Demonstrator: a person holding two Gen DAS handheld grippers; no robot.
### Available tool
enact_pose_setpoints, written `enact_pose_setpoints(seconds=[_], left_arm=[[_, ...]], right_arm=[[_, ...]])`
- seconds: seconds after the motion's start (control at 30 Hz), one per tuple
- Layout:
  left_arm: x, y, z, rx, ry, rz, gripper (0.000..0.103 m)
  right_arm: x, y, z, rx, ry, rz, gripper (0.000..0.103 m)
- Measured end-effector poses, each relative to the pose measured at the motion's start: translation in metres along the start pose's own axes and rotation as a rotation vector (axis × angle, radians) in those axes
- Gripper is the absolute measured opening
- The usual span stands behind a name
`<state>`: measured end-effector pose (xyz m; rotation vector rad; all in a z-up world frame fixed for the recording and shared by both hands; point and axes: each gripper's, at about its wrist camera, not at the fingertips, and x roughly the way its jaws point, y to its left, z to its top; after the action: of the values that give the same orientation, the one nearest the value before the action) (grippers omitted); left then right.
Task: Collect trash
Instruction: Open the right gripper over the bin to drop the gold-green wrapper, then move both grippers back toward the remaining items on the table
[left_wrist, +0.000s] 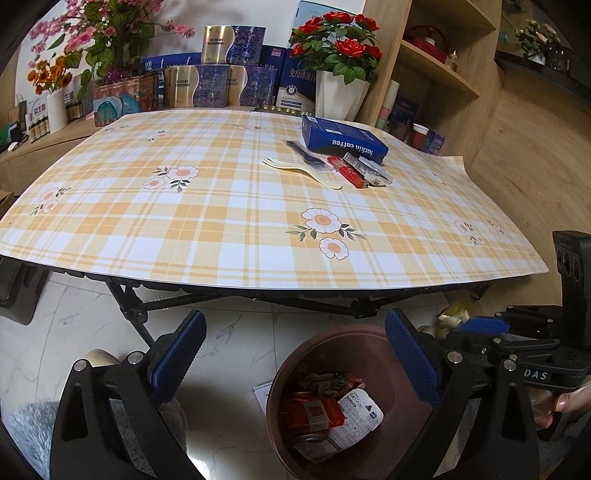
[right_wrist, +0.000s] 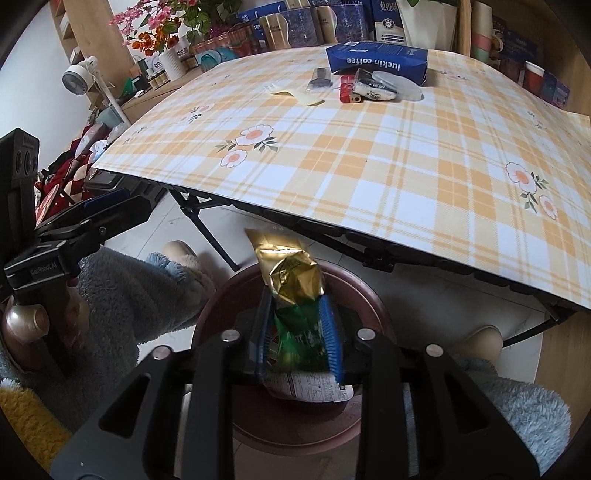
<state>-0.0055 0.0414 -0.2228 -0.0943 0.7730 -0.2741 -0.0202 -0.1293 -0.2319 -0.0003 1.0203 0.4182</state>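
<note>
1. The right gripper (right_wrist: 299, 332) clamps a gold-and-green wrapper (right_wrist: 295, 295) between its blue pads (right_wrist: 330, 334), directly above the brown bin (right_wrist: 218, 306) on the floor.
2. Printed packaging (right_wrist: 310, 387) lies inside the bin.
3. The bin stands just off the table's (right_wrist: 369, 155) near edge.
4. Near the far edge lies a blue box (right_wrist: 376, 62); in front of it, close together, lie a cream fork (right_wrist: 299, 95), a dark packet (right_wrist: 318, 82), a red lighter (right_wrist: 347, 91), a black-and-white sachet (right_wrist: 373, 88) and a clear lid (right_wrist: 399, 85).
5. The left gripper (right_wrist: 107, 201) shows at the left, beside the table's left corner; whether it is open is unclear.
</note>
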Motion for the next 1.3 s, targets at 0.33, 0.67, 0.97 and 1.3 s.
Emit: enact_pose_setpoints(seconds=[0.33, 0.67, 0.97, 1.3], left_arm=[[0.002, 0.001, 0.0, -0.007, 0.005, 0.004, 0.095], [0.005, 0.008, 0.004, -0.034, 0.031, 0.006, 0.095], [0.01, 0.005, 0.037, -0.043, 0.044, -0.028, 0.095], [0.014, -0.002, 0.079, -0.005, -0.007, -0.036, 0.095]], right_arm=[[-0.002, -0.007, 0.001, 0.041, -0.014, -0.037, 0.091], [-0.004, -0.016, 0.006, 0.075, -0.009, -0.049, 0.095], [-0.025, -0.047, 0.032, 0.137, -0.06, -0.065, 0.095], [-0.043, -0.082, 0.064, 0.125, -0.122, -0.172, 0.097]])
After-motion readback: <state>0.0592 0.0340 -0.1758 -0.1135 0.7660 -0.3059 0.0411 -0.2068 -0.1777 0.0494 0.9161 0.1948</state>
